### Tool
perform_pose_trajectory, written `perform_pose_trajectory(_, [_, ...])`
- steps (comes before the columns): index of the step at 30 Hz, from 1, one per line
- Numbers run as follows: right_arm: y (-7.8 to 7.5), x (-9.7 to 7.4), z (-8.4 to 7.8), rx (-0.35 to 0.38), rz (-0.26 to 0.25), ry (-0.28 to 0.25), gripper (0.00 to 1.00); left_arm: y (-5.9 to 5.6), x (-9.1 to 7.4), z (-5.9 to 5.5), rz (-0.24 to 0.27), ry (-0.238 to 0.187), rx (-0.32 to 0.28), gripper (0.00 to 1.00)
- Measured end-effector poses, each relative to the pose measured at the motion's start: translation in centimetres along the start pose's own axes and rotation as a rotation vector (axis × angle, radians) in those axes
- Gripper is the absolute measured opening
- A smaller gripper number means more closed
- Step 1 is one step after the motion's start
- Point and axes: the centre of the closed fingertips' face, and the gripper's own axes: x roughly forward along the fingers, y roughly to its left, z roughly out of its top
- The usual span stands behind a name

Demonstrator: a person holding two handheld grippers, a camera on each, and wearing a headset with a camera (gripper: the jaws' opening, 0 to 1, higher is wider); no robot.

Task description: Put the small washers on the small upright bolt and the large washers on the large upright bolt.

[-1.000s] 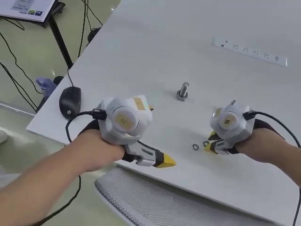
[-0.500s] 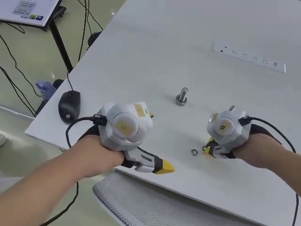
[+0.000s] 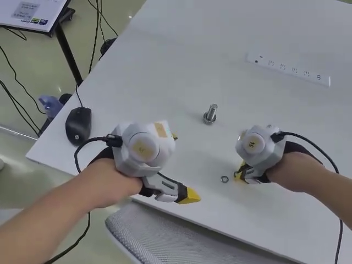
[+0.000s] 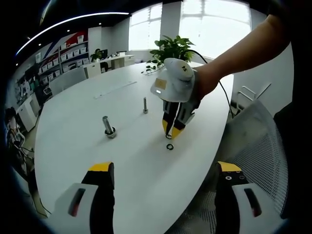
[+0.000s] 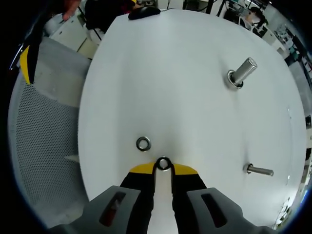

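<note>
My right hand-held gripper [image 5: 163, 168] pinches one thin, stiff, probably light and slippery washer [image 5: 163, 163] by its rim near the surface [image 5: 170, 73] edge, second washer [image 5: 143, 144] just beside; left hand-held gripper [image 4: 165, 168] jaws apart.

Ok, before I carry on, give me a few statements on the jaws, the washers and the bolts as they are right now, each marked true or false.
1. The right gripper has its jaws shut on a washer. True.
2. The left gripper also holds a washer. False: its jaws stand wide apart with nothing between them.
3. A second washer lies loose on the table, close to the right gripper's jaws. True.
4. The large bolt lies on its side. False: it stands upright on the table.
5. The small bolt is held in the left gripper. False: it stands on the table, apart from both grippers.
</note>
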Motion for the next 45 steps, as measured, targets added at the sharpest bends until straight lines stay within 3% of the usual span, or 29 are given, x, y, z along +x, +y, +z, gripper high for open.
perform_pose_trajectory(11, [-0.1,-0.3,-0.3,0.023,0.006,-0.013,0.13,-0.1,0.1,-0.3,-0.004,0.008,-0.010,0.83])
perform_pose_trajectory(19, [-1.4,-2.2,-1.3,0.044,-0.015,-0.014,0.13,-0.1,0.2,0.0,-0.004,-0.005,-0.010,0.83])
perform_pose_trajectory(27, [-3.7,-5.7,-2.7,0.061,-0.049,0.000,0.13,0.6,0.3,0.4,0.006,-0.018,-0.017,0.85])
perform_pose_trajectory(36, [-6.1,-8.0,-3.4,0.061,-0.074,0.020,0.13,0.6,0.8,0.5,0.000,-0.008,-0.013,0.84])
perform_pose_trajectory(44, [-8.9,-9.5,-2.4,0.059,-0.100,0.007,0.13,0.8,0.9,0.4,0.006,-0.011,-0.028,0.84])
perform_pose_trajectory(45, [-10.2,-9.2,-2.2,0.058,-0.102,0.005,0.13,0.9,0.9,0.4,0.006,-0.014,-0.033,0.85])
